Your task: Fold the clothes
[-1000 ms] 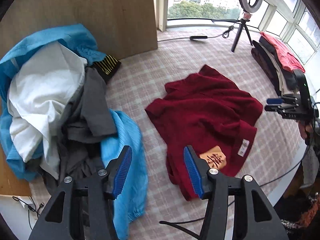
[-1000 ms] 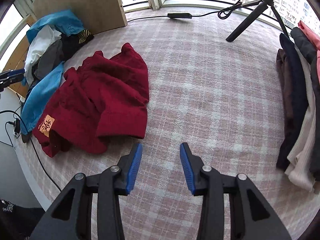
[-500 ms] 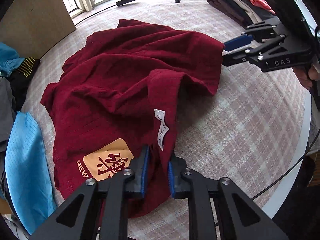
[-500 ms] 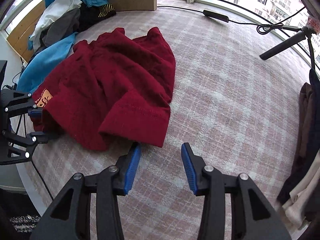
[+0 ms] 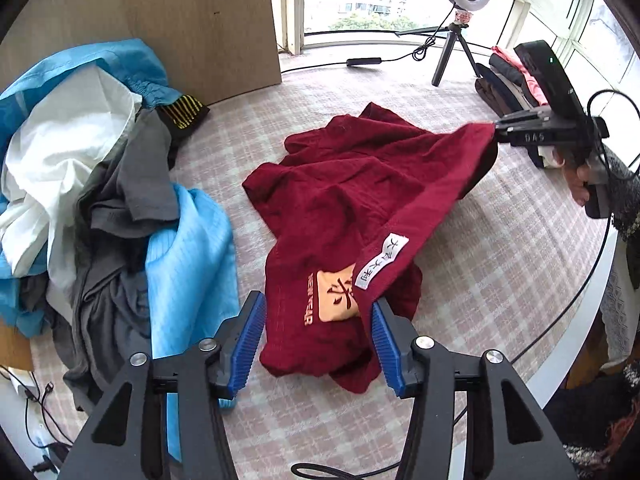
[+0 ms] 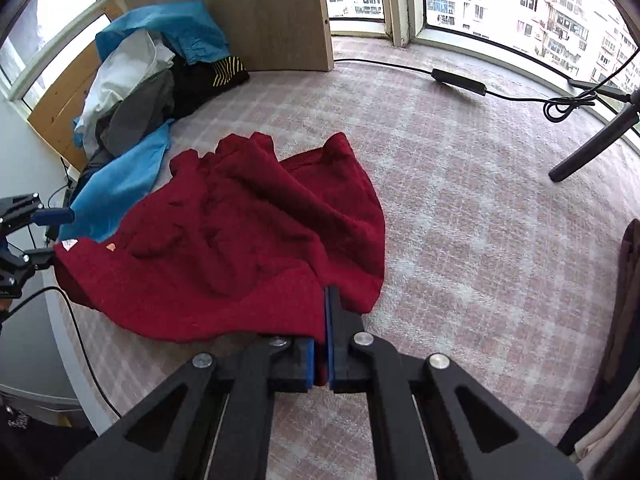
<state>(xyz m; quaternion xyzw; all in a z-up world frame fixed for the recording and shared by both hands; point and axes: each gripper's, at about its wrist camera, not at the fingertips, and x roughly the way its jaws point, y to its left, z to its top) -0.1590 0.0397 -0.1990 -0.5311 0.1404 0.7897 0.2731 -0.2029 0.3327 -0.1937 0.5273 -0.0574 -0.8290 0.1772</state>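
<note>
A hem corner of the dark red garment (image 6: 240, 240) is being pinched between the pressed-together jaws of the right gripper (image 6: 325, 320), while the left gripper (image 5: 318, 340) is being held with jaws spread, the hem resting against its right jaw. The garment is being stretched between both grippers above the plaid-covered bench (image 5: 500, 264), its far part lying crumpled there, beside the clothes pile (image 5: 80, 168).

Folded clothes stack (image 6: 616, 360) cut off at right edge.

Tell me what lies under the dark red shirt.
Under the dark red shirt only the pink plaid cloth shows, around its edges. The right gripper lifts one edge, leaving a shadowed gap. Anything beneath the shirt's middle is covered.
</note>
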